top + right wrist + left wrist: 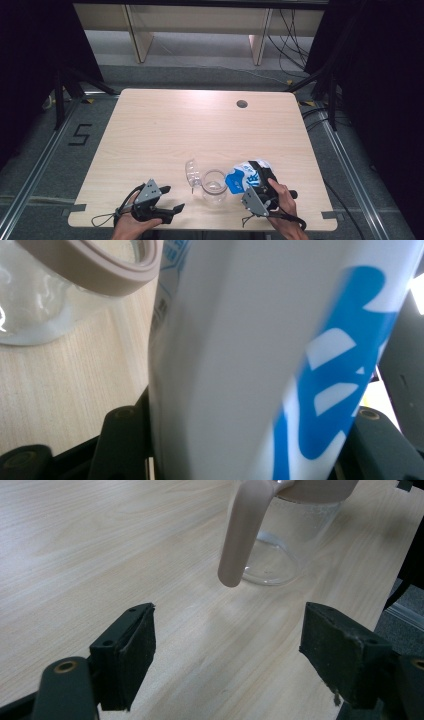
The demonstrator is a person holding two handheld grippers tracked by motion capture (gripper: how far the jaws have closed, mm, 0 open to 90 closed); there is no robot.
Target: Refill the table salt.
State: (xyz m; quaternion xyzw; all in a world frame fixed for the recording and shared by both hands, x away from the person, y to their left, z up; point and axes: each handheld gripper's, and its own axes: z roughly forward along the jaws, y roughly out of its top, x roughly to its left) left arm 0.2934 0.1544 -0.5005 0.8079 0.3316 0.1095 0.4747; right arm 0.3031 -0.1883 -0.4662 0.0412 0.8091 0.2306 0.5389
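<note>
Black and spread wide with nothing between its jaws, our left gripper (167,199) rests low at the near left edge of the wooden table (165,125), our left hand (131,226) behind it and the jaws pointing right toward the glass jar (214,186). In the left gripper view the jar (285,540) stands ahead and well apart from the jaws, a pale strap (243,532) hanging from its rim. The jar stands upright near the table's front edge, its clear lid (192,173) flipped open to its left. Just right of the jar, touching or nearly so, is the white and blue carton (247,176), tilted with its top toward the jar. Our right gripper (260,192) clamps the carton (260,360) between its jaws, our right hand (287,205) angled in from the near right.
</note>
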